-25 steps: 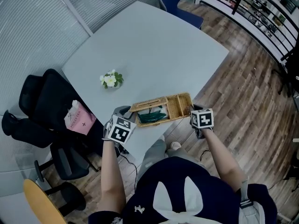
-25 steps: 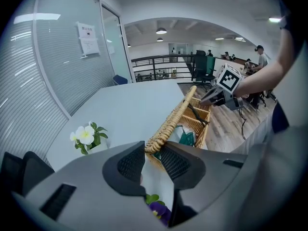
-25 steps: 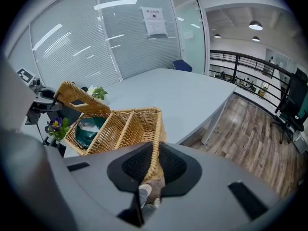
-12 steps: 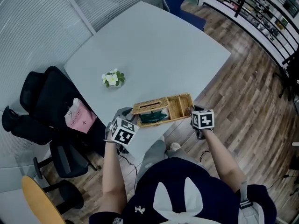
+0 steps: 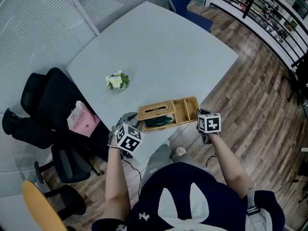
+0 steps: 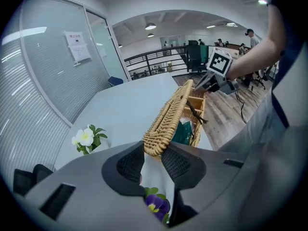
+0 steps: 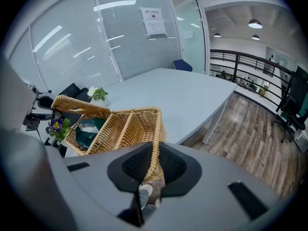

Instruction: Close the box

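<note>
Open tabletop (image 5: pixel 159 47) beyond box (image 5: pixel 185 109); flowers (image 5: pixel 115 81) apart

Tally at the grey table (image 5: pixel 159 47)
One wicker box (image 5: pixel 185 110) at six o'clock, one white flower (image 5: pixel 114 81) at nine, one pink bag (image 5: pixel 82 121), two grippers: left gripper (image 6: pixel 153 160), right gripper (image 7: pixel 153 163).

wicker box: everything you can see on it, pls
The wicker box is a tan woven rectangle at the near edge of the grey table, split by a divider into compartments. Something teal lies in the left one; the right looks empty. Its woven lid is tilted up over the left part, not shut. The left hand-held gripper pinches the lid's end; the right hand-held gripper clamps the box's right wall.
</note>
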Demonstrator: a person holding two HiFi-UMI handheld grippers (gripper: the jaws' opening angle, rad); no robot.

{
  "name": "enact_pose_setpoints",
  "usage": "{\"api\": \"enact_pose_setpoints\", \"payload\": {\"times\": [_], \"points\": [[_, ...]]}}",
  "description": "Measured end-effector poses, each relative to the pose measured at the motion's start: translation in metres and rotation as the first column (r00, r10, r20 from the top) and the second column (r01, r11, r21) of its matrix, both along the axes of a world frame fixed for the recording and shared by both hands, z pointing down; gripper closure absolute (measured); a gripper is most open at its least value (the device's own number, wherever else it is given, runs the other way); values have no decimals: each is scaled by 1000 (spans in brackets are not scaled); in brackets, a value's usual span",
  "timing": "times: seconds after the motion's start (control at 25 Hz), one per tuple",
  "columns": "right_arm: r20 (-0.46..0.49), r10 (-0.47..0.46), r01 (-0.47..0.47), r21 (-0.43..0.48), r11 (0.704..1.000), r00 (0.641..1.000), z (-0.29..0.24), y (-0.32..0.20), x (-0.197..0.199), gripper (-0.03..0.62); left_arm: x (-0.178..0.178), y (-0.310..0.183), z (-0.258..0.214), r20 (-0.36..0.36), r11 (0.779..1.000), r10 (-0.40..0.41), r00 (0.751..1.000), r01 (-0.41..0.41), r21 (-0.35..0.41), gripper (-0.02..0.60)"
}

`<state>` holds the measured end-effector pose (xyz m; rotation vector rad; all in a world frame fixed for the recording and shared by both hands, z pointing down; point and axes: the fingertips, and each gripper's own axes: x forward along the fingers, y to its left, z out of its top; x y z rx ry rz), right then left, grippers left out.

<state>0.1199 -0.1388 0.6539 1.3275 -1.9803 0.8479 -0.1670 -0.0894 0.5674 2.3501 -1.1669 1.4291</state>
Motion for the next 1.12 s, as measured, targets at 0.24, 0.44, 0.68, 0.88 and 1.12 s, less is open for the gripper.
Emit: {"api": "enact_pose_setpoints", "payload": {"times": [0.24, 0.44, 0.68, 0.88, 1.12], "points": [[-2, 2, -2, -1, 1000, 1000, -1, 0, 0, 545, 0, 4, 3, 38, 1000, 14, 999, -14, 9, 479], [-1, 3, -3, 3, 1000, 1000, -1, 0, 0, 545, 2, 9, 10, 93, 999, 35, 995, -37, 21, 476], [-3, 7, -7, 4, 1000, 1000, 0, 1, -1, 545, 2, 14, 17, 142, 998, 48, 989, -54, 42, 472], [0, 8, -8, 9, 1000, 1000, 0, 0, 0, 545, 3, 18, 23, 185, 996, 67, 980, -78, 50, 466], [0, 5, -5, 8, 1000, 1000, 1, 1, -1, 546, 3, 22, 31, 212, 995, 79, 974, -90, 41, 453]]}}
